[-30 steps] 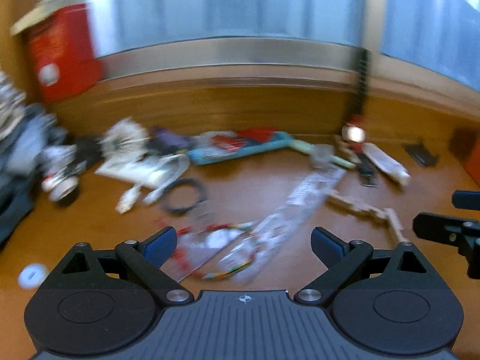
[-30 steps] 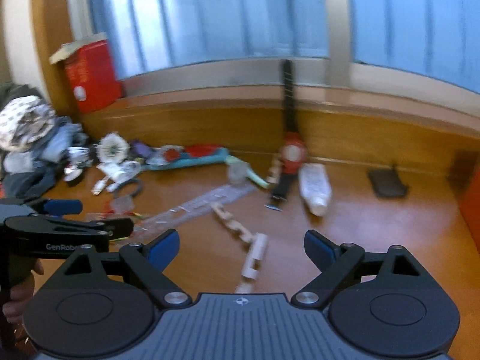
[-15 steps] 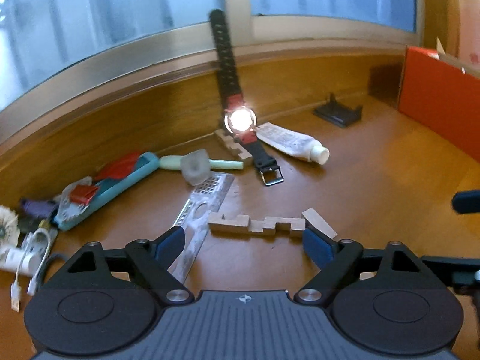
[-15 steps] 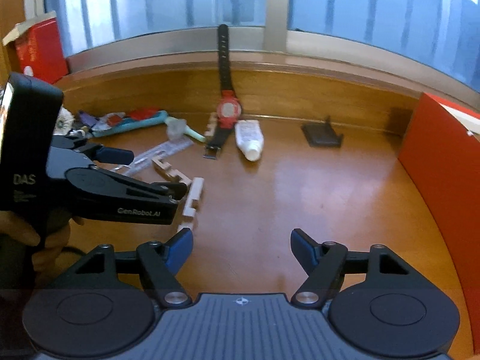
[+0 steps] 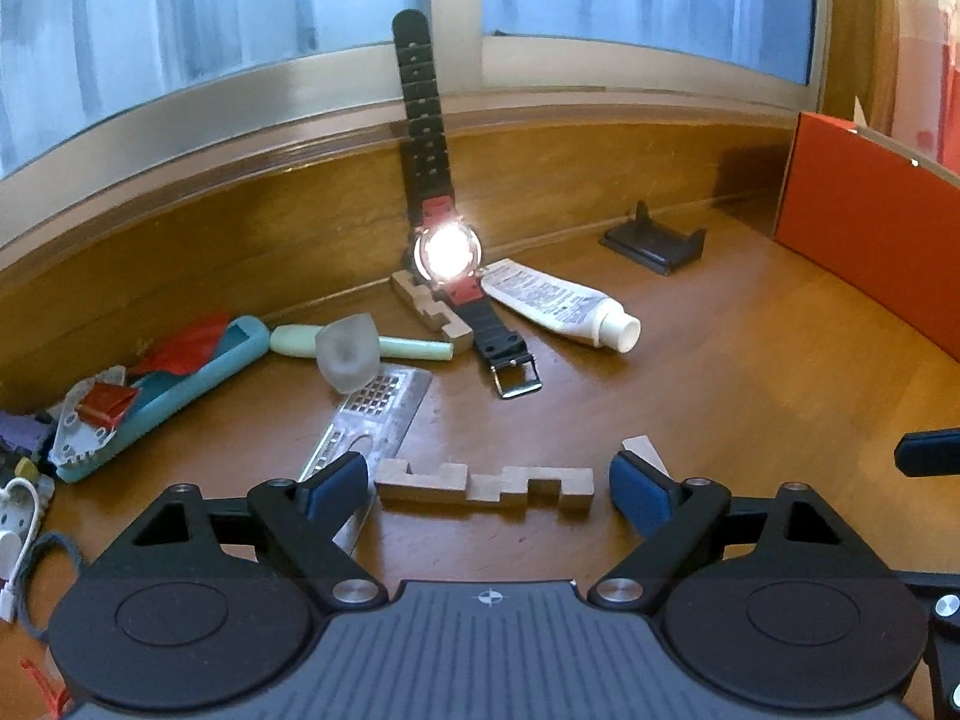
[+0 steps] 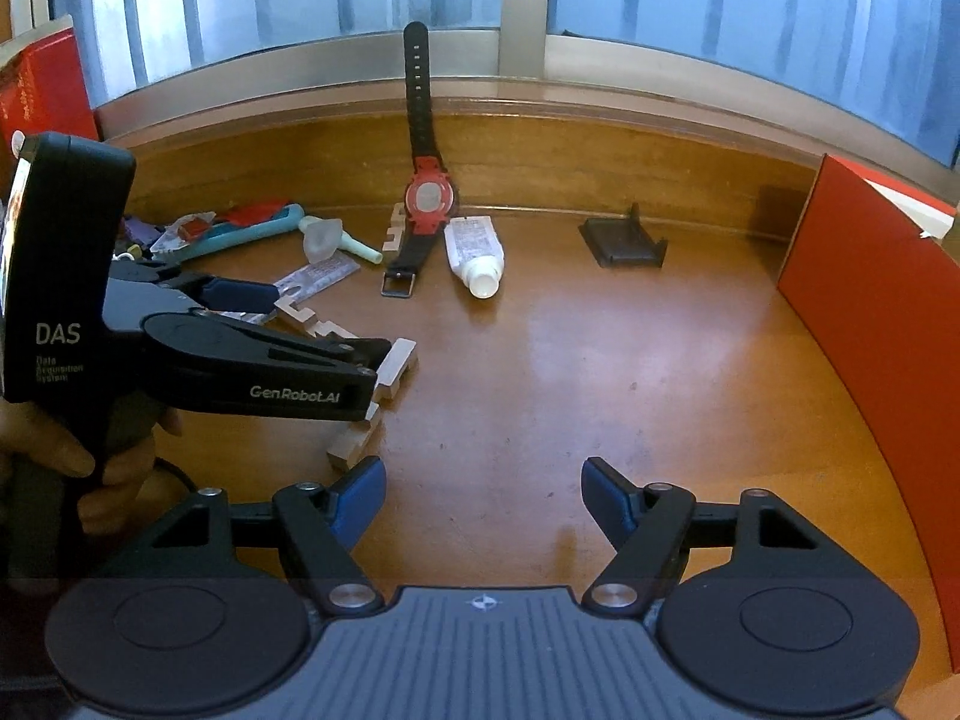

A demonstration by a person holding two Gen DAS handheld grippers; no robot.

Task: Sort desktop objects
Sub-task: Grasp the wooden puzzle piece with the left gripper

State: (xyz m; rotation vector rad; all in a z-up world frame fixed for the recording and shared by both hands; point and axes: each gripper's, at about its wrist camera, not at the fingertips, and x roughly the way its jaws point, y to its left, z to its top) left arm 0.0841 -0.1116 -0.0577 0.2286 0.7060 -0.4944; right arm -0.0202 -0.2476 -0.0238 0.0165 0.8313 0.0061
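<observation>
Wooden and notched, the puzzle strip [image 5: 486, 485] is lying flat on the bench [image 5: 750, 396] right between the blue pads of the left tool [image 5: 487, 483], whose jaws are standing wide with a gap showing at either end of the strip, so nothing is being gripped. A second, paler wooden piece [image 5: 642, 450] is sitting just beside the right-hand pad, crowding that side. In the right wrist view the left tool [image 6: 324, 330] is reaching in from the left, a hand [image 6: 90, 456] wrapped round its handle, and the wooden pieces are trailing out from under it [image 6: 384, 384]. The right tool [image 6: 483, 495] is hanging released over bare bench, nothing between its pads.

Just behind the strip a metal grater-like plate [image 5: 372, 420] is lying partly under the left pad. Farther back, a clear plastic cap [image 5: 348, 354] is resting against a pale green stick [image 5: 384, 345], next to a teal case [image 5: 180, 384] with red scraps. Beyond those, a red and black watch [image 5: 447, 252] is leaning against the wooden back wall, another notched wooden piece [image 5: 429, 315] touching its strap, and a white tube [image 5: 561, 306] lying just beside it. A black stand [image 5: 654, 240] is sitting well apart to the right, near a red box [image 5: 870, 228].
</observation>
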